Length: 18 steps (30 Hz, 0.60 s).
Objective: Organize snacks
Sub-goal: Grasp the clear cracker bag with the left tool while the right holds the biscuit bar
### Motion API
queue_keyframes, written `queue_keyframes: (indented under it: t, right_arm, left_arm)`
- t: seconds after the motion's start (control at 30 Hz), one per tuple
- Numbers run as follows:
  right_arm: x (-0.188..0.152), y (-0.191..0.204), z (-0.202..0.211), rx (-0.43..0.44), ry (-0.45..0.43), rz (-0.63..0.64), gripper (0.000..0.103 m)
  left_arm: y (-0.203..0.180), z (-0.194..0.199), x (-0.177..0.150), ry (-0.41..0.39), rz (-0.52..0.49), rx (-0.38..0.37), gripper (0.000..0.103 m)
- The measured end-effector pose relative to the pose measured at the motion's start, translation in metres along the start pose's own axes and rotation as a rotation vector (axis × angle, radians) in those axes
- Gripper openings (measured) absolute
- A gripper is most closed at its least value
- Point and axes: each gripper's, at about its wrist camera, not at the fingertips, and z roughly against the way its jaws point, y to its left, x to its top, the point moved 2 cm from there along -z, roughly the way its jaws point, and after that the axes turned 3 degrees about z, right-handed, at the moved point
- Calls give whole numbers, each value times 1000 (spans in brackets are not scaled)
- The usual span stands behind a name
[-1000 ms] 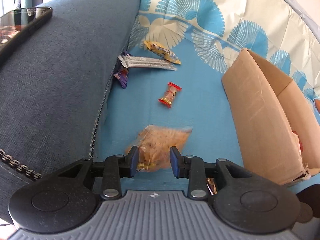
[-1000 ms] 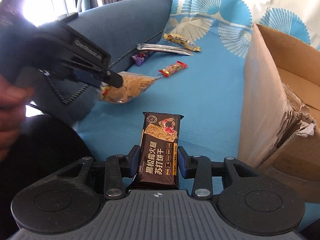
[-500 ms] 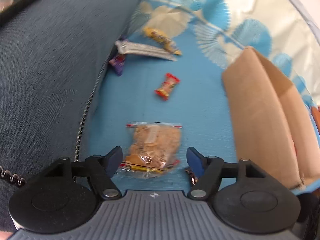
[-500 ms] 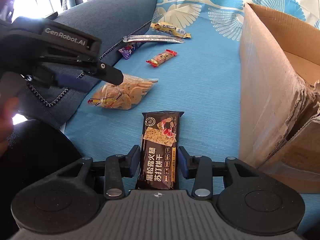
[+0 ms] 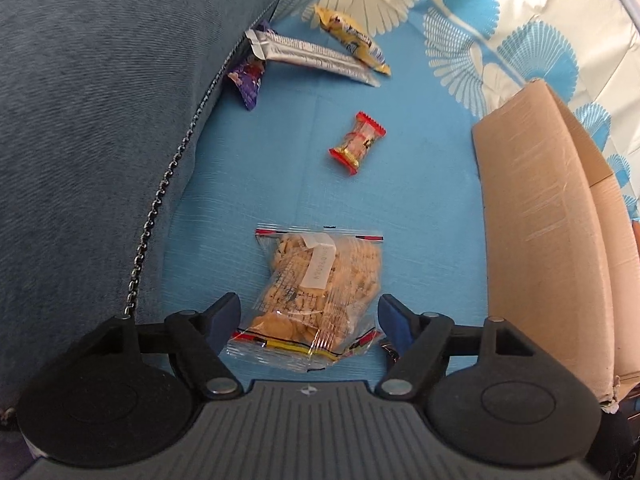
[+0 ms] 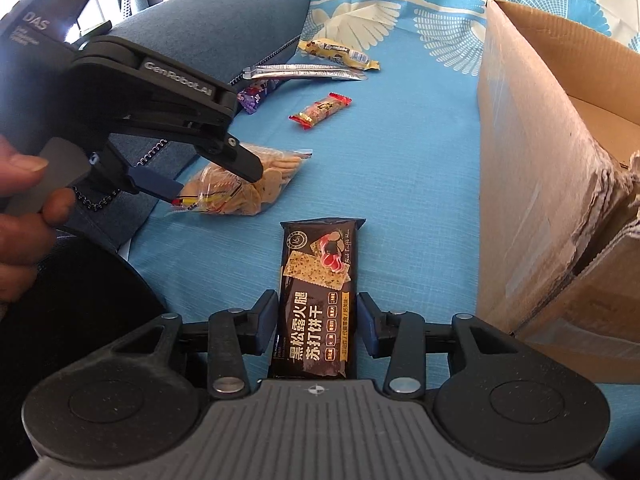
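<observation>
Jaws of the left gripper (image 5: 309,318) were opening around the cracker bag (image 5: 318,294) lying on the blue sheet (image 5: 260,184), pads clear of it. In the right view, the right gripper (image 6: 318,322) straddled the dark biscuit pack (image 6: 316,300) beside the cardboard box (image 6: 532,184); whether its pads pressed could not be told.

The left gripper (image 6: 218,178), up and to the left of the right gripper (image 6: 317,318), bears "GenRobot.AI" on its arm and "DAS" on its body. The dark cracker packet (image 6: 316,300) between the right gripper's jaws reads "黑松露火腿苏打饼干".
</observation>
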Motion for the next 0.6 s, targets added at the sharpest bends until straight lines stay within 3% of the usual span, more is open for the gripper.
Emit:
queue_keyframes:
  t: [0.6]
  right_arm:
    - [-4,4,-2,-18,5,33,49]
  left_arm:
    - [-19,-16,5,20,-82,60,81]
